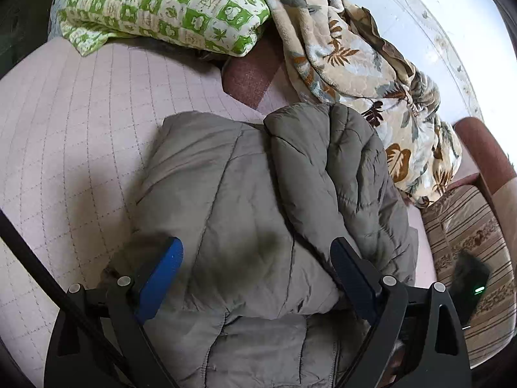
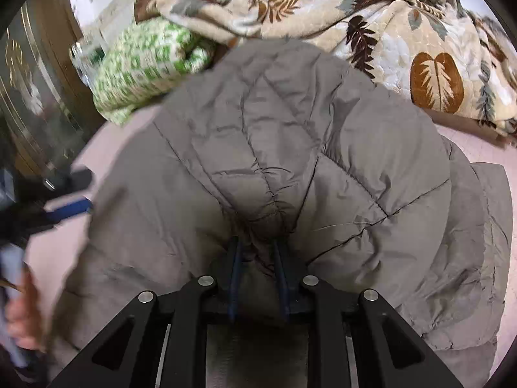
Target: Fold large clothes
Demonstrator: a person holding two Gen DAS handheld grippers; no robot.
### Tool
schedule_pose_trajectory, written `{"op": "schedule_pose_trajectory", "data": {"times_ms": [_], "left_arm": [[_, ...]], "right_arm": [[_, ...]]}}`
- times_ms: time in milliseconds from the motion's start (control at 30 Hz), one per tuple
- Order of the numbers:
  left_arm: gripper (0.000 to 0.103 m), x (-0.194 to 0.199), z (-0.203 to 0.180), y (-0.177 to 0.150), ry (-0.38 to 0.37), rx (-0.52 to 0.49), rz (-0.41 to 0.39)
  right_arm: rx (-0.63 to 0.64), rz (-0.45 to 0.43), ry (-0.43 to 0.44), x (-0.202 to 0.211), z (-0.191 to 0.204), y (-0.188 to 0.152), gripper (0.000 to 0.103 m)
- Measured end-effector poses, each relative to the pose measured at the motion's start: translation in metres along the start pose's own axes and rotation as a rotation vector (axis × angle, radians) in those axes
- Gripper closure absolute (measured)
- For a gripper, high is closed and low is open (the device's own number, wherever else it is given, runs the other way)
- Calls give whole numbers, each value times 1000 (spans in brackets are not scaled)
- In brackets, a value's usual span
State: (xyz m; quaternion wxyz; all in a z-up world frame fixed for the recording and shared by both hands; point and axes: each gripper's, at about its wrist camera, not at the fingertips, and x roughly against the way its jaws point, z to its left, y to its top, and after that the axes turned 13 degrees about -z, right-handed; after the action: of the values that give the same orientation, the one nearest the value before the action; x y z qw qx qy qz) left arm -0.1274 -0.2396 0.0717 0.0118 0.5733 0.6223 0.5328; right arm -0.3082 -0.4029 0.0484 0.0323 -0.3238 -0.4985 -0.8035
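Jacket point(image 2: 290, 148), gray and puffy, lies mid-frame on the pink bed point(image 1: 71, 123), half folded. My right gripper point(image 2: 258, 258) pinches its cloth; my left gripper point(image 1: 258, 268) hangs wide open above it. Next I should lay this fold flat.

A pale pink quilted bed cover point(image 1: 80, 123) fills the middle. At eleven o'clock lies a green-and-white patterned pillow point(image 1: 168, 9), at one o'clock a leaf-print blanket point(image 1: 355, 64) against a bright white wall point(image 1: 436, 16); at four o'clock, striped upholstery point(image 1: 468, 226).
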Motion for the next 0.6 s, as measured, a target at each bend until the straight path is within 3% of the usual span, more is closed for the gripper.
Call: {"op": "schedule_pose_trajectory", "data": {"times_ms": [133, 300, 400, 600], "left_arm": [[11, 5, -9, 7, 57, -73, -58], [11, -12, -23, 20, 110, -118, -104], [11, -38, -41, 22, 93, -177, -72], [17, -77, -42, -12, 189, -311, 46]], "right_arm": [[-46, -81, 29, 33, -14, 25, 80], [-39, -163, -100, 53, -44, 52, 61], [-62, -134, -140, 40, -64, 55, 61], [30, 20, -184, -3, -72, 13, 56]]}}
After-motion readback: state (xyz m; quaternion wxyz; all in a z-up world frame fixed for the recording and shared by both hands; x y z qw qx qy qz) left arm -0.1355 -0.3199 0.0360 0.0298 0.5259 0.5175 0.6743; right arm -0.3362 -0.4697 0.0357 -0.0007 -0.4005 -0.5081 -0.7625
